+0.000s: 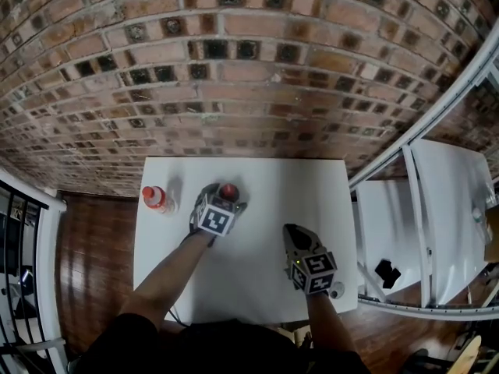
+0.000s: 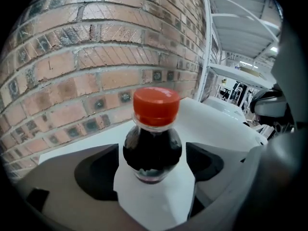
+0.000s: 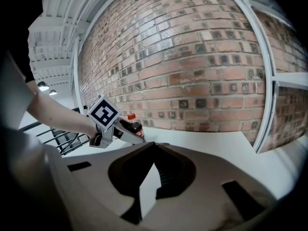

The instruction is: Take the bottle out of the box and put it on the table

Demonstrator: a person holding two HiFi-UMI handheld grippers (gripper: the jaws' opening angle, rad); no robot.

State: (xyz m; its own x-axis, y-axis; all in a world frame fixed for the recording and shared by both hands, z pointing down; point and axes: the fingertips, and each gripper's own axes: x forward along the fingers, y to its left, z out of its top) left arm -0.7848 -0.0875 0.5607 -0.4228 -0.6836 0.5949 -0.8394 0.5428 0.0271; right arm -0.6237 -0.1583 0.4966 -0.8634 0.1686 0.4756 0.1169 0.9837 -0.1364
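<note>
A dark cola bottle (image 2: 152, 143) with a red cap stands upright on the white table (image 1: 265, 185). It sits between the jaws of my left gripper (image 2: 151, 177), which stand wide with a gap on each side of the bottle, so the pads do not press it. The head view shows that left gripper (image 1: 225, 199) at the table's middle back, with the bottle's red cap (image 1: 228, 190) just past it. My right gripper (image 1: 290, 232) hovers over the table's right front, its tips together on nothing. The right gripper view shows the bottle (image 3: 135, 127) and the left gripper (image 3: 120, 130) to its left. No box is in view.
A second bottle (image 1: 157, 199) with a red cap is near the table's left edge. A brick wall (image 1: 234, 76) backs the table. White shelving (image 1: 437, 201) stands at the right with a black object (image 1: 386, 272) on it. A dark railing (image 1: 19, 255) is at the left.
</note>
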